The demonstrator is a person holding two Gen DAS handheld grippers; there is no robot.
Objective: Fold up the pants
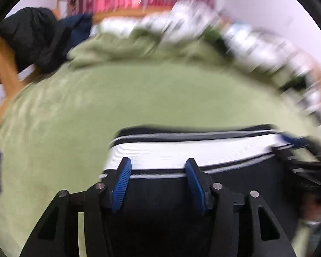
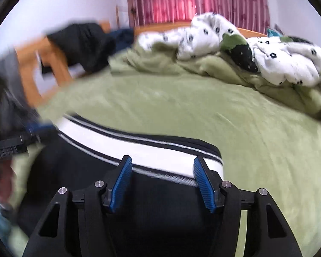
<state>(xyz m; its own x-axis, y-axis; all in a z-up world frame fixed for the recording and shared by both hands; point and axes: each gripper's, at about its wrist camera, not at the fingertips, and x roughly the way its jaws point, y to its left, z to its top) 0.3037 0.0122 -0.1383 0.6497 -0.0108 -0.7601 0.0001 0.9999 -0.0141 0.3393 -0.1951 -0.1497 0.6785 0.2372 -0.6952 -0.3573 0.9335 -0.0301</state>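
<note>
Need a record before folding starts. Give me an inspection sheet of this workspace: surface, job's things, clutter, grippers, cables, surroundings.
Surface: green bedspread, mostly flat, rumpled at the far end.
Job's things: black pants with a white striped waistband, lying on the bedspread.
Clutter: white flowered duvet bunched at the far end; dark clothes draped over the wooden bed frame.
Grippers: left gripper open, at the waistband; right gripper open, at the waistband's other end.
Cables: nothing seen.
Surroundings: pink curtains, white wall; edges blurred by motion.
</note>
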